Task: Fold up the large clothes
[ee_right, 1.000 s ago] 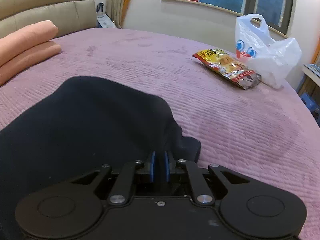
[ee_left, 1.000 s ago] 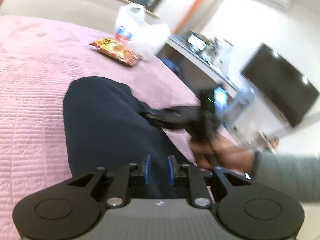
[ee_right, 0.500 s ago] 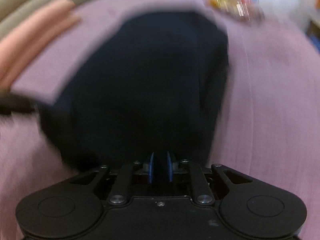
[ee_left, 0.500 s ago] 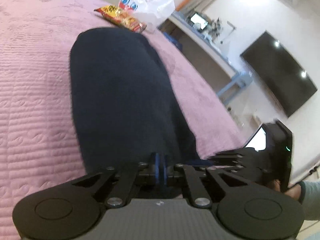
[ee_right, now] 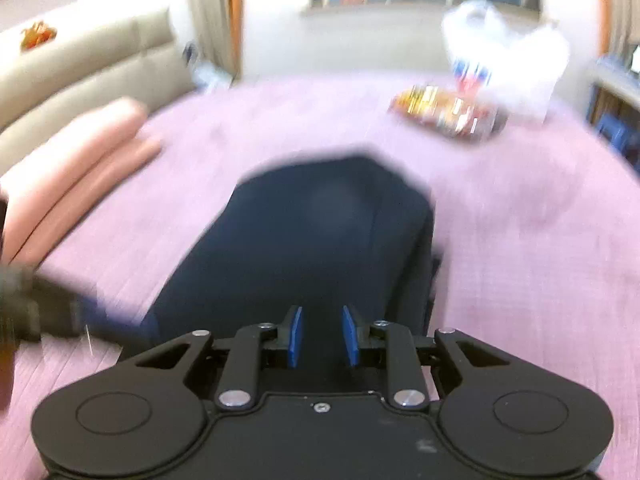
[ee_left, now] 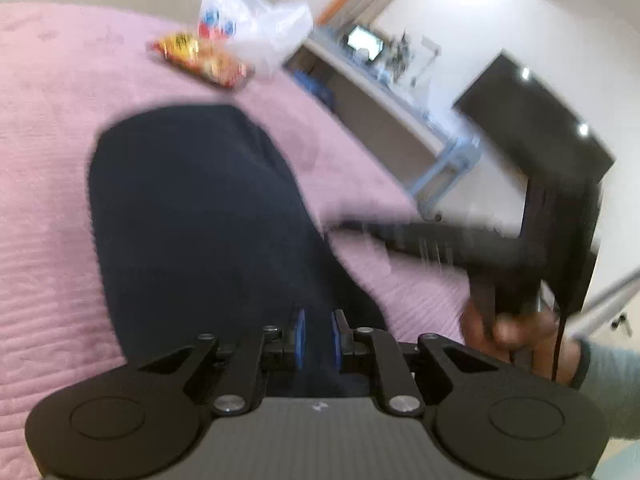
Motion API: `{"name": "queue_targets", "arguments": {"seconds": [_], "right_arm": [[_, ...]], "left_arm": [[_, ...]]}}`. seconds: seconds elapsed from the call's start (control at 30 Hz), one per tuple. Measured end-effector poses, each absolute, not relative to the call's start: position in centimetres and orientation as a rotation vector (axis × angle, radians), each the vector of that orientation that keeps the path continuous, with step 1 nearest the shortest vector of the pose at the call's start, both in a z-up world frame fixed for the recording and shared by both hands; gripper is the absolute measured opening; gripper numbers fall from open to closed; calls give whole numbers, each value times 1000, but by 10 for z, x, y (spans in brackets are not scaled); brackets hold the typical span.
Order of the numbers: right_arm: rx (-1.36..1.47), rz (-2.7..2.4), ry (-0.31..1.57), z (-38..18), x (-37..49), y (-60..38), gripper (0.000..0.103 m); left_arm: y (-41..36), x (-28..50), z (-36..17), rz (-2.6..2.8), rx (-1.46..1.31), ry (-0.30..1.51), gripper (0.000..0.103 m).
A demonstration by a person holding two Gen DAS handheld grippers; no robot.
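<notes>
Garment [ee_left: 192,216] – R-view-only pink roll [ee_right: 80,168]

The garment [ee_right: 320,240] is plain navy; the bed [ee_right: 540,260] cover is pink with ribbed quilting; the snack packet [ee_left: 200,58] is yellow-red; the plastic bag [ee_left: 256,24] is white; the folded blanket [ee_right: 72,168] is salmon.

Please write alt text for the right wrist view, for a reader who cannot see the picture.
A folded dark navy garment lies on a pink quilted bedspread, seen over the right gripper, whose blue-padded jaws have just been opening, with no cloth pressed between them. A snack packet and a white plastic bag lie farther back; the picture is blurred.
</notes>
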State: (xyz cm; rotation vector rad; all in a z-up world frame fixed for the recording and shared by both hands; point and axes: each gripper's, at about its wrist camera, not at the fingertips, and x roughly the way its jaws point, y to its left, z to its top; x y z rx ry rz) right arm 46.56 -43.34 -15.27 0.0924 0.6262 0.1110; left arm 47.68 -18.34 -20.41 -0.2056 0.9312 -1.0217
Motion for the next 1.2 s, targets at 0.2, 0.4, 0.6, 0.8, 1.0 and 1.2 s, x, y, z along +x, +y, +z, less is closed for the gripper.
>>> {"name": "queue_targets", "arguments": {"seconds": [0.2,0.4,0.6,0.8,1.0,1.2], "right_arm": [[82,83,781,-219,474,-449,31],[70,61,735,-177,453,-464,31],[53,140,543,-145,542,-456,31],[-85,13,739,-211,605,-448,10],[-53,-45,734,-198,569,-477,13],[130,53,708,-148,507,-479,37]], "left_arm": [[-174,470,-232,-1017,-212,977,4],[-160,475,-231,-1043,-238,1001,4],[-164,481,-239,-1049,-256,1018,4],[-160,485,-241,-1071,-277,1020,4],[-157,486,-235,-1071,-274,1020,4],[-151,482,-195,-1078,-253,931,18]]}}
